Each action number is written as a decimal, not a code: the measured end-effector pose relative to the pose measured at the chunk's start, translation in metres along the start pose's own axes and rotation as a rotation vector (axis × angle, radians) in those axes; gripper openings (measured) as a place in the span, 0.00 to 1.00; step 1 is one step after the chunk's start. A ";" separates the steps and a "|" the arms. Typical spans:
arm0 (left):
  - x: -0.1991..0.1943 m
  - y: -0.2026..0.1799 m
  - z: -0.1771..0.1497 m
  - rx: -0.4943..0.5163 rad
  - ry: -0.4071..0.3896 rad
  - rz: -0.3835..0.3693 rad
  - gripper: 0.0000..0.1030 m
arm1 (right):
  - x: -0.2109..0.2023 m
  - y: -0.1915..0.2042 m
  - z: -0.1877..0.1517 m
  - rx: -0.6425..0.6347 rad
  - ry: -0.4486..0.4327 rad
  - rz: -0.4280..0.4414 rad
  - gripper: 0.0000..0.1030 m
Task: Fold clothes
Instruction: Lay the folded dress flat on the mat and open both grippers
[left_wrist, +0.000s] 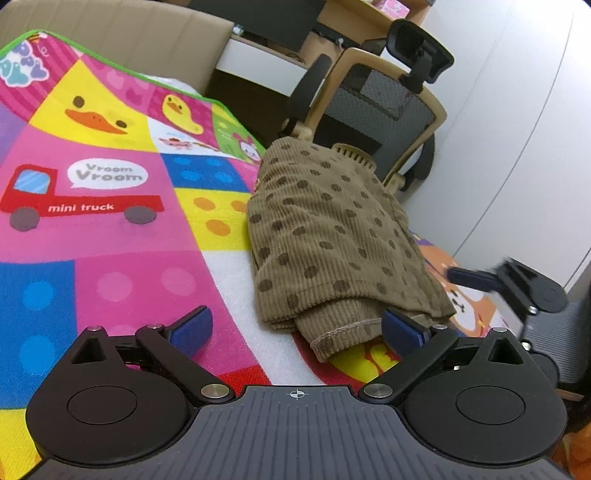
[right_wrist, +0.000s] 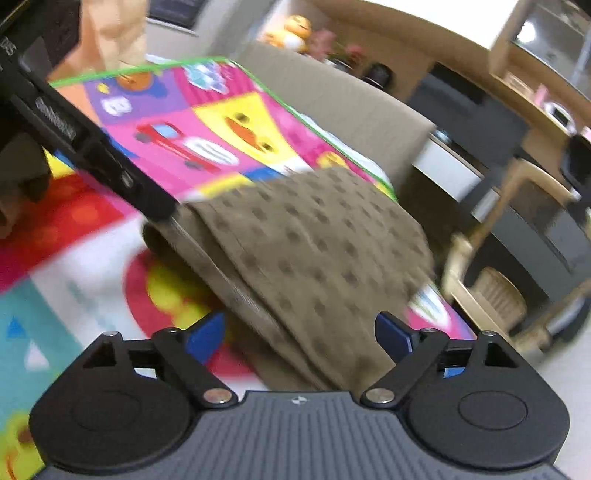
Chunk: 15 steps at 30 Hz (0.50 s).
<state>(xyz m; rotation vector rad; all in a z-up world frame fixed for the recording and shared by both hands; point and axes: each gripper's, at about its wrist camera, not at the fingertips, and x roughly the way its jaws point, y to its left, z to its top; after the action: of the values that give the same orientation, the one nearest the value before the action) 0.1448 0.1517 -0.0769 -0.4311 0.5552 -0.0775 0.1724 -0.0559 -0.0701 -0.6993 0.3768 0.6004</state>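
- Brown dotted corduroy garment (left_wrist: 328, 236), folded into a thick stack, lies on the colourful cartoon-print play mat (left_wrist: 110, 229), near the mat's far right edge.
- Left gripper (left_wrist: 297, 330): blue-padded jaws spread wide, empty, at the stack's near hem.
- Right gripper (right_wrist: 299, 334): jaws wide, empty, straddling the folded edge; view blurred.
- Bare mat stretches leftward.
- Beige mesh office chair (left_wrist: 384, 122) stands just beyond the mat.

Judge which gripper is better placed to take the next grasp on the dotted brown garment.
Probably the left gripper: its open jaws frame the ribbed cuff of the brown garment. The right gripper, also open, faces the broad folded side, and its view is motion-blurred.
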 end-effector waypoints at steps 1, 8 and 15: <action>0.000 -0.001 0.000 0.007 0.003 0.005 0.98 | -0.001 -0.003 -0.008 0.012 0.027 -0.050 0.87; -0.002 -0.014 -0.005 0.051 0.001 0.105 0.99 | -0.018 -0.054 -0.043 0.433 0.106 -0.118 1.00; -0.010 -0.057 -0.028 0.215 0.043 0.278 1.00 | -0.036 -0.049 -0.063 0.554 0.158 0.021 1.00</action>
<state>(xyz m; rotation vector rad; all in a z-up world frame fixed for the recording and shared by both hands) 0.1243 0.0908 -0.0697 -0.1405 0.6376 0.1196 0.1677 -0.1436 -0.0723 -0.2099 0.6659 0.4312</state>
